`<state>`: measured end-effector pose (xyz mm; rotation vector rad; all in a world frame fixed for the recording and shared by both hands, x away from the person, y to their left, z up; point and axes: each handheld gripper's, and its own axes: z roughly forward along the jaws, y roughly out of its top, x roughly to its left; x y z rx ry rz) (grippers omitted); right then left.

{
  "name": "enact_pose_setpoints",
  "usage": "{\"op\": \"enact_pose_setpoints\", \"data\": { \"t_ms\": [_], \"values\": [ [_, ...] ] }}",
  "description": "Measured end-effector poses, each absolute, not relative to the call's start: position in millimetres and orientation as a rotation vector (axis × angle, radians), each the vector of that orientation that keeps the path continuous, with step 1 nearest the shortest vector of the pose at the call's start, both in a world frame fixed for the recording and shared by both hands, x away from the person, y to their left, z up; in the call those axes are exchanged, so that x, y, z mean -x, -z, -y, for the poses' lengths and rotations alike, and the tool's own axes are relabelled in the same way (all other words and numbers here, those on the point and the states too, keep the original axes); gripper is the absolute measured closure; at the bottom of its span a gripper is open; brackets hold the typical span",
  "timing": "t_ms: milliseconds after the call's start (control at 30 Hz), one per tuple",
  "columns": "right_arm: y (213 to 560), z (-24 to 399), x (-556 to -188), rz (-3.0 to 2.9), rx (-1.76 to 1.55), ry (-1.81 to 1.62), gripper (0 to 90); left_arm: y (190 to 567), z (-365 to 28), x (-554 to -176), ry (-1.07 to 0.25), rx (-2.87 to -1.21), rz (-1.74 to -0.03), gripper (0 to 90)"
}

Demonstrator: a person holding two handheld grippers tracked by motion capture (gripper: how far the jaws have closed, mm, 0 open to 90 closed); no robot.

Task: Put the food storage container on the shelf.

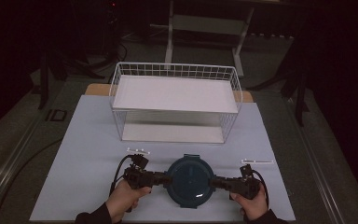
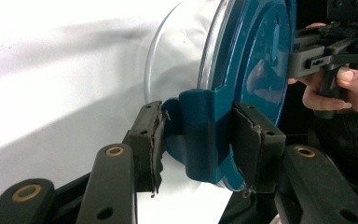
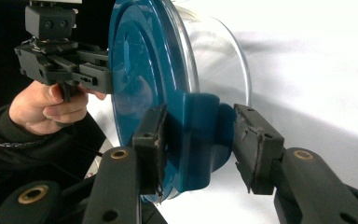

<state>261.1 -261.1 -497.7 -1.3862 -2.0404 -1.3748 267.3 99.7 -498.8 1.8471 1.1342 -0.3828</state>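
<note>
A round clear container with a teal lid (image 1: 190,179) sits on the pale mat near the front edge, between my two grippers. My left gripper (image 1: 165,178) comes in from the left and is shut on the lid's side latch (image 2: 200,130), a pad pressed on each side. From the right, my right gripper (image 1: 214,182) is shut on the opposite latch (image 3: 200,135). The clear bowl wall (image 2: 182,56) shows under the lid (image 2: 256,56). Each gripper view also shows the other hand and its gripper (image 2: 331,46) (image 3: 60,51) across the lid.
A white wire basket (image 1: 175,70) with a white shelf stands on the pale mat (image 1: 88,140) behind the container, its open side facing me. Two small white strips (image 1: 137,150) (image 1: 257,161) lie on the mat. Dark floor and stands surround the table.
</note>
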Motion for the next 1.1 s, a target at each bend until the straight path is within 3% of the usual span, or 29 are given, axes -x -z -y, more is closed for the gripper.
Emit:
{"op": "enact_pose_setpoints", "data": {
  "t_ms": [400,1100],
  "values": [
    [477,250,-270,2.124,1.294,1.498,56.5,470,-116,-271,0.203,-1.818,-1.047,55.5],
    [458,222,-341,2.219,1.149,1.596,56.6,463,-139,-311,0.068,-1.745,-1.061,55.7]
  ]
}}
